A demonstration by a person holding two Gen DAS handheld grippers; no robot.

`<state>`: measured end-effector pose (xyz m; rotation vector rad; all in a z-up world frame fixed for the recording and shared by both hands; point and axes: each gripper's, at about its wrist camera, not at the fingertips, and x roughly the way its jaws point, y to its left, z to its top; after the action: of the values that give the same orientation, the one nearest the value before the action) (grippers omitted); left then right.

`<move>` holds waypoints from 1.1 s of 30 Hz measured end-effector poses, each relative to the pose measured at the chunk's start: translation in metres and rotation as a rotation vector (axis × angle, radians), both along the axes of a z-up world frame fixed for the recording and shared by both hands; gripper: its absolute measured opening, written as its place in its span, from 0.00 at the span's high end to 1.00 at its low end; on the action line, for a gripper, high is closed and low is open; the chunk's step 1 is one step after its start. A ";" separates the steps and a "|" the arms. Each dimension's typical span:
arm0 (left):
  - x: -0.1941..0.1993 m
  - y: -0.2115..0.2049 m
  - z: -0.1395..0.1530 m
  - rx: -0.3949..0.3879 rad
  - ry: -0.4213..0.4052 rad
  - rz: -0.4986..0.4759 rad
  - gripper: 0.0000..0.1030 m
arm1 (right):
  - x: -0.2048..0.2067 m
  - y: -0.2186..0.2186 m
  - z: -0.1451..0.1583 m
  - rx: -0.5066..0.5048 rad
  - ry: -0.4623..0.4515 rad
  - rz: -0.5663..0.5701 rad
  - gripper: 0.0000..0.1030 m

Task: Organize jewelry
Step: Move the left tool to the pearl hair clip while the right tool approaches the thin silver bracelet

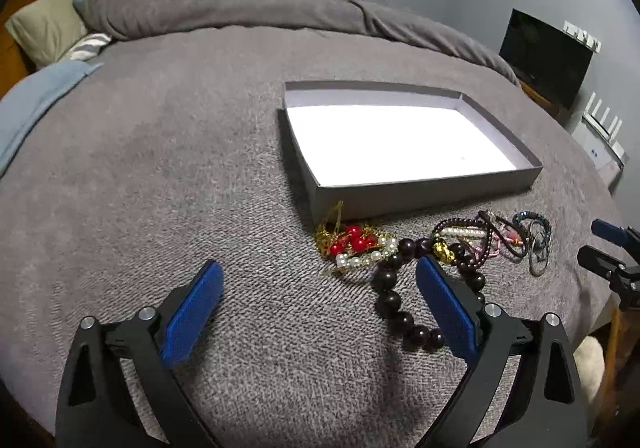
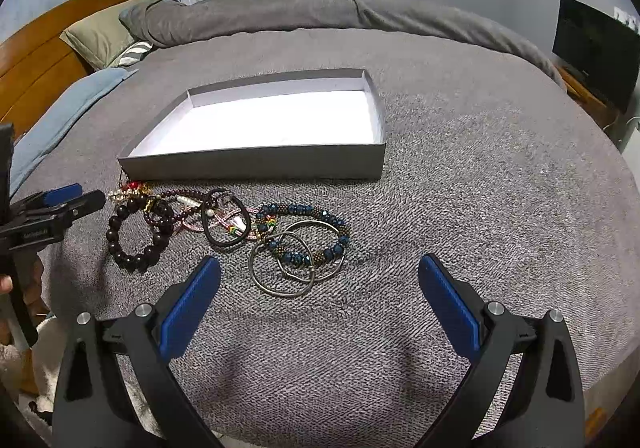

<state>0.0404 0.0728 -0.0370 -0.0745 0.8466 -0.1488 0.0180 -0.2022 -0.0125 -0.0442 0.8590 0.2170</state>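
— So, where is the jewelry, and what is hard to see of it?

— It lies in a row on the grey bedspread (image 2: pixel 460 184), just in front of the near wall of the shallow grey box (image 2: pixel 256 164). The middle of the row is a tangle: pink cords, a black hair tie (image 2: pixel 224 224) and small dark beads cross each other, and I cannot separate them. In the left wrist view the right finger covers part of the dark bead bracelet (image 1: pixel 394 288). The red and gold piece (image 1: pixel 352 242) touches the box corner or is just beside it; I cannot tell which.

— Which way does the row run?

— Its long axis is parallel to the near box wall, from the dark bead bracelet on the left side to the blue bead bracelet (image 2: pixel 304 232) and the metal rings (image 2: pixel 280 268) on the right side. The rings overlap each other and the blue one.

— And the box?

— Open, its white floor is overexposed, so small things inside could not be seen.

— The grippers?

— The left gripper (image 1: pixel 320 268) is spread wide and holds nothing; the dark bracelet is beside its right finger. The right gripper (image 2: pixel 320 264) is also wide apart, empty, with the rings between its fingers, further ahead. A little of a hand (image 2: pixel 5 283) is cut off at the edge.
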 end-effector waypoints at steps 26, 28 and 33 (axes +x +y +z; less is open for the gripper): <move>0.002 -0.042 -0.008 0.165 -0.039 -0.194 0.74 | 0.011 0.002 -0.012 0.000 0.027 0.018 0.05; 0.001 -0.042 -0.007 0.176 -0.042 -0.202 0.74 | 0.011 0.001 -0.012 -0.002 0.026 0.017 0.05; -0.006 -0.042 0.003 0.192 -0.082 -0.207 0.75 | 0.012 -0.002 -0.014 0.006 0.022 0.011 0.05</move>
<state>0.0349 0.0308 -0.0344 0.1990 0.7817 -0.2617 0.0304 -0.2039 -0.0268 -0.0406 0.8799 0.2309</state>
